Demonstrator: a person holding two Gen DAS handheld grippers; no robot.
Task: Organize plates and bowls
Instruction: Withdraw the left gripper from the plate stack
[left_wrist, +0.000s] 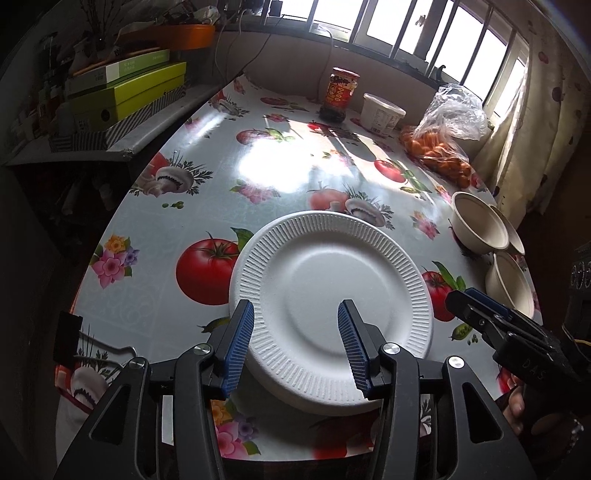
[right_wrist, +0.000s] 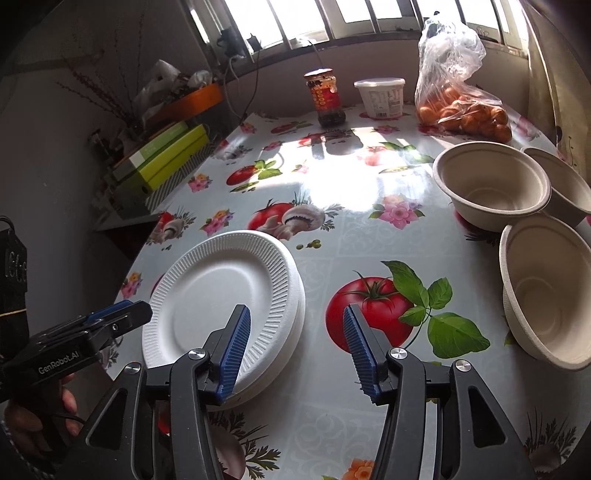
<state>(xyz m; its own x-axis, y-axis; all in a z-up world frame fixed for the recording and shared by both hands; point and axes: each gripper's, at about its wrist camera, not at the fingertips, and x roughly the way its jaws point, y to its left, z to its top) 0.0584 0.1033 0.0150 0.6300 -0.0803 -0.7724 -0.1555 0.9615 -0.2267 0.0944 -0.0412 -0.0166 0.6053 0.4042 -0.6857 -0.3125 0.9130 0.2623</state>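
Note:
A stack of white ribbed foam plates (left_wrist: 332, 284) lies near the front edge of the table. My left gripper (left_wrist: 295, 306) hovers open above its near half, the pads clear of the foam. In the right wrist view the same plates (right_wrist: 221, 291) lie at the left, and my right gripper (right_wrist: 295, 312) stands open over the cloth just past their right rim, nothing between its fingers. Three beige paper bowls stand upright at the right: one (right_wrist: 491, 184), one behind it (right_wrist: 569, 184), one nearer (right_wrist: 546, 291). Each gripper shows in the other's view: right gripper (left_wrist: 463, 295), left gripper (right_wrist: 136, 310).
The table (left_wrist: 207, 206) wears a glossy cloth printed with tomatoes and flowers. At the back stand a sauce jar (left_wrist: 340, 92), a white tub (left_wrist: 382, 114) and a bag of oranges (left_wrist: 439, 147). Boxes (left_wrist: 129, 92) fill a shelf at the left. A binder clip (left_wrist: 68, 336) grips the near left edge.

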